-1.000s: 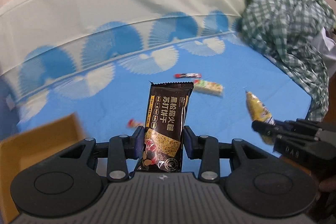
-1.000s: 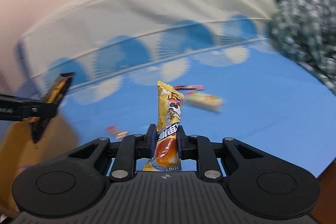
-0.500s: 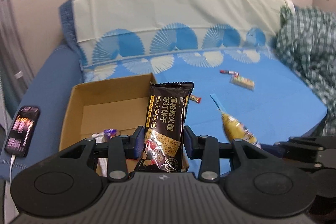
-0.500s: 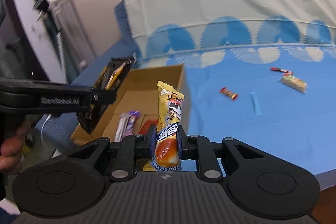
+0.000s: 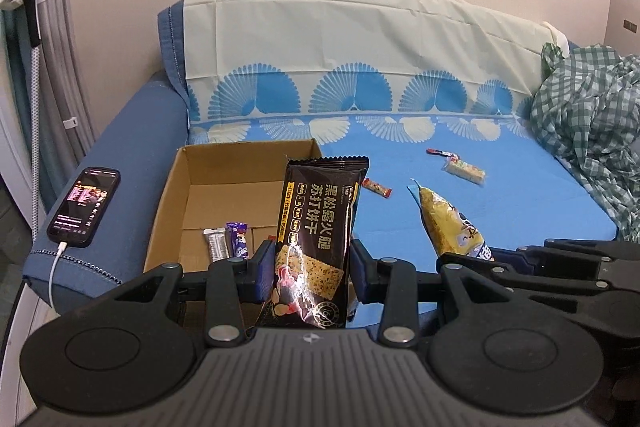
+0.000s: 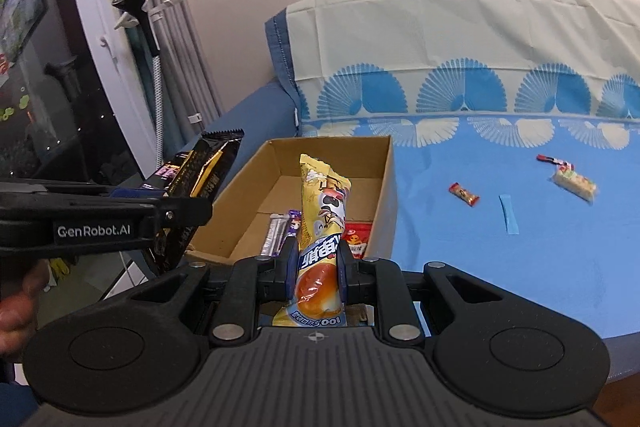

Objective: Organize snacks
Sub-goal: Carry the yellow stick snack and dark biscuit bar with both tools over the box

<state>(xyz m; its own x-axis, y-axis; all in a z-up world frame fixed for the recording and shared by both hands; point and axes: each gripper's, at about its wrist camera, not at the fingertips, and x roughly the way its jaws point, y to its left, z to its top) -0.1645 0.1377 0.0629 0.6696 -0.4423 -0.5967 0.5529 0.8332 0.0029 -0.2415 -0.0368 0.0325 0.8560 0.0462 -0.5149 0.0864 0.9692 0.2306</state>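
My left gripper (image 5: 313,267) is shut on a black cracker packet (image 5: 320,227), held upright in front of an open cardboard box (image 5: 240,151) on the blue sofa. My right gripper (image 6: 317,269) is shut on a yellow snack packet (image 6: 322,211), also upright near the box (image 6: 384,163). Inside the box lie a silver bar (image 5: 214,245), a purple packet (image 5: 239,239) and a red packet (image 6: 356,237). In the right wrist view the left gripper (image 6: 176,205) hangs left of the box with the black packet (image 6: 208,167). The yellow packet (image 5: 448,223) shows right of the left gripper.
Loose snacks remain on the blue sheet: a small red candy (image 5: 376,187), a pale bar (image 5: 464,171), a thin red stick (image 5: 438,152) and a blue strip (image 6: 508,215). A phone (image 5: 85,205) on a cable lies on the sofa arm. Checked cloth (image 5: 588,107) is piled at right.
Both grippers have swung left from the open sheet to the cardboard box, each keeping its packet. The box, phone and sofa arm have come into view.
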